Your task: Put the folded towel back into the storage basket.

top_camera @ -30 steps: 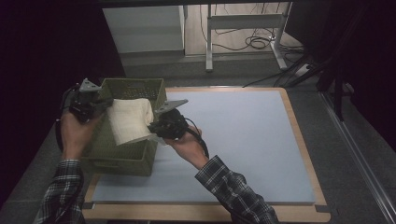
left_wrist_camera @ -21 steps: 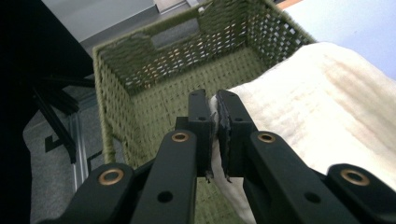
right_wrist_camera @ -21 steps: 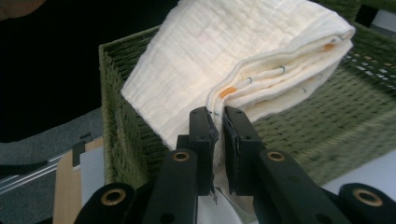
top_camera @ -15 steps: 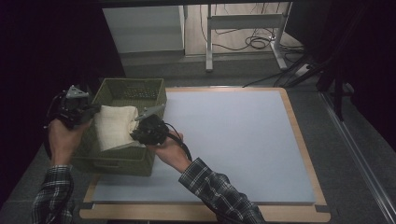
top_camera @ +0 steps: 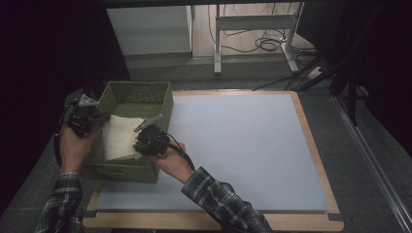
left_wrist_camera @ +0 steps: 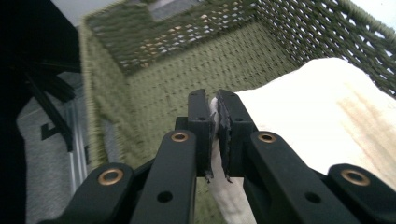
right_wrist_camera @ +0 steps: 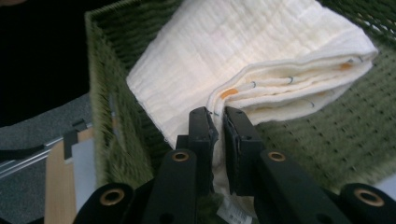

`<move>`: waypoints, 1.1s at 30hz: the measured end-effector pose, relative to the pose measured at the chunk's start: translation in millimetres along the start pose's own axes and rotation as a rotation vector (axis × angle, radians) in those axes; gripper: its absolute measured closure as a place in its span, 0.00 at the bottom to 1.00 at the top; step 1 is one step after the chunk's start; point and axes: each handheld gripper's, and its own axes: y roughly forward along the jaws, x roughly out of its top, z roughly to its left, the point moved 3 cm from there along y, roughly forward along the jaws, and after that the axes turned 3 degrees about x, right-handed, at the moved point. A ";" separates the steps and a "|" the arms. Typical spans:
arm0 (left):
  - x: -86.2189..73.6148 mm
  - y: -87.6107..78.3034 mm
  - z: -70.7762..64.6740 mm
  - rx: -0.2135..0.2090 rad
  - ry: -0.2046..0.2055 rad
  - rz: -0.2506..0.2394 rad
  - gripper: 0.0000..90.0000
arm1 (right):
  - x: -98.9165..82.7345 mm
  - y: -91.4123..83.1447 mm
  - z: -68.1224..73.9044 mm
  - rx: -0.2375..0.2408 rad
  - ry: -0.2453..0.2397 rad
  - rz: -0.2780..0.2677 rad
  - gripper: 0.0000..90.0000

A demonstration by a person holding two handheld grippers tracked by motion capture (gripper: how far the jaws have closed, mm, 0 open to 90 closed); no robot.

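No readable text, small tag on folded cloth (right_wrist_camera: 229, 211) perhaps printed, too blurred

Plaid sleeves (top_camera: 221, 201); black left gripper (left_wrist_camera: 212, 116), right gripper (right_wrist_camera: 215, 130); brass rivets behind jaws; grey plates; trailing black cable.

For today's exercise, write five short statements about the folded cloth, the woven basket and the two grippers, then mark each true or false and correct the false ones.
1. The folded cream cloth is over the green woven basket. True.
2. The left gripper is open. False: it is shut on the cloth's edge.
3. The right gripper pinches the cloth. True.
4. The basket sits at the pale blue mat's right edge. False: the left.
5. The cloth is crumpled. False: it is neatly folded in layers.
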 end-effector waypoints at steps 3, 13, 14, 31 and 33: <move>0.6 12.6 -6.2 -0.017 0.012 0.014 0.94 | -4.0 -1.1 -2.5 -0.007 0.014 0.007 0.91; -0.3 31.9 -15.8 -0.042 0.034 0.041 0.94 | -12.2 5.0 7.7 -0.036 0.038 0.048 0.90; -0.8 33.0 -16.3 -0.046 0.035 0.044 0.94 | -12.9 6.1 9.1 -0.038 0.040 0.053 0.90; -13.1 56.4 -21.1 -0.032 0.047 0.120 0.79 | -12.9 13.1 15.6 -0.082 0.045 0.067 0.76; -12.9 57.3 -21.5 -0.029 0.042 0.115 0.74 | -11.4 10.4 15.2 -0.085 0.043 0.056 0.74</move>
